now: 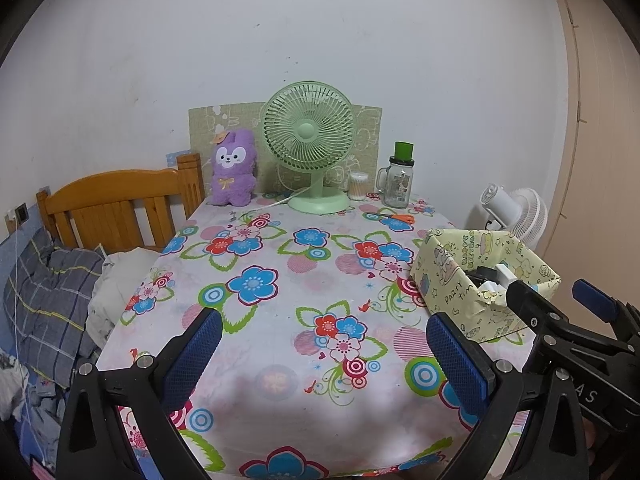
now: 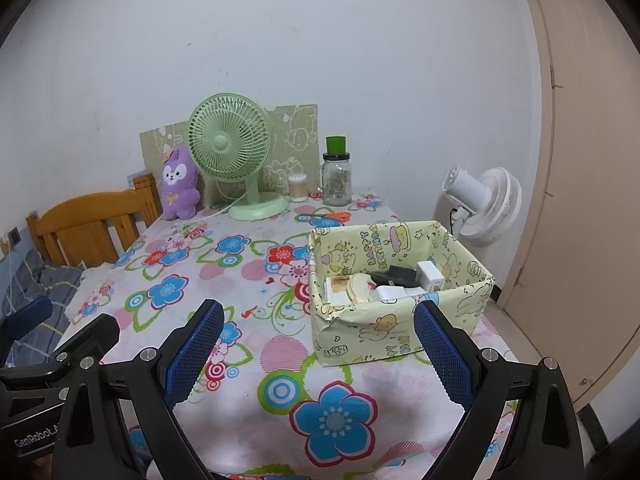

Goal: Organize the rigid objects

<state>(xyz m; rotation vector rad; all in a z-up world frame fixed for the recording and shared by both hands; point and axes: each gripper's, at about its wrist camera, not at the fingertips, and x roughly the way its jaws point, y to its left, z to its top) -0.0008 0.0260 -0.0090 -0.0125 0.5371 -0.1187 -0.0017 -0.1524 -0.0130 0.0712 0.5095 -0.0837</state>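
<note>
A yellow cartoon-print paper box [image 2: 384,332] stands on the right side of the floral tablecloth [image 2: 248,280]. Inside it lie a white charger [image 2: 430,276], a black item [image 2: 396,274], a white roll [image 2: 394,293] and a beige card [image 2: 362,286]. The box also shows in the left wrist view [image 1: 472,304]. My left gripper [image 1: 324,354] is open and empty above the table's near half. My right gripper [image 2: 320,350] is open and empty, just in front of the box. The right gripper also shows in the left wrist view [image 1: 560,300].
At the back stand a green desk fan [image 1: 310,140], a purple plush toy [image 1: 233,166], a cotton swab tub [image 1: 357,186] and a glass jar with a green lid [image 1: 398,180]. Orange scissors [image 1: 398,217] lie near the jar. A white fan [image 2: 486,204] and a door are at the right, a wooden bed [image 1: 116,204] at the left.
</note>
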